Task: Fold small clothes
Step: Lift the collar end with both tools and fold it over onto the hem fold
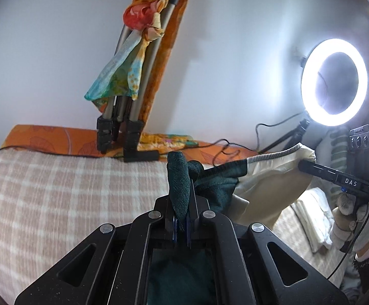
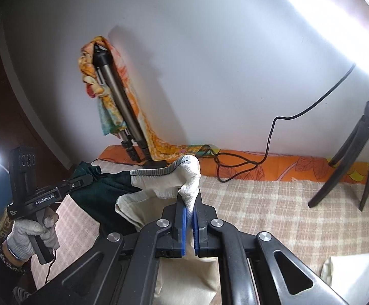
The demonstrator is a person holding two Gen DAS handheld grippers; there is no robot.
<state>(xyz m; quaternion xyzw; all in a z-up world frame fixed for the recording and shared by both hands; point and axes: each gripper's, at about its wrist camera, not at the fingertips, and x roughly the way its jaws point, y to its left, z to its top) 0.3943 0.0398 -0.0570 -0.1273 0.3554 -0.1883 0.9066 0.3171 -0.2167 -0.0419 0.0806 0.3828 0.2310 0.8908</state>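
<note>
Two wrist views look across my bed (image 1: pixel 44 190), which wears a woven blanket checked in pale pink and cream, with an orange leaf-print sheet (image 2: pixel 286 170) along the white wall. Above it I hold a small garment (image 1: pixel 260 178) stretched in the air between both grippers; it is dark green textured knit at one end, smooth cream cloth at the other, with a grey ribbed band. My left gripper (image 1: pixel 181 218) is clamped on the green end, a tuft standing up between its closed fingers. My right gripper (image 2: pixel 189 218) is clamped on the cream end, cloth pinched between blue pads. Only the left view shows the glowing ring light (image 1: pixel 334 81) and a folded white cloth (image 1: pixel 311 216). Only the right view shows a black tripod (image 2: pixel 357 162). Both show a folded metal stand (image 1: pixel 131 76) draped in a floral scarf (image 1: pixel 123 76), leaning on the wall.
</note>
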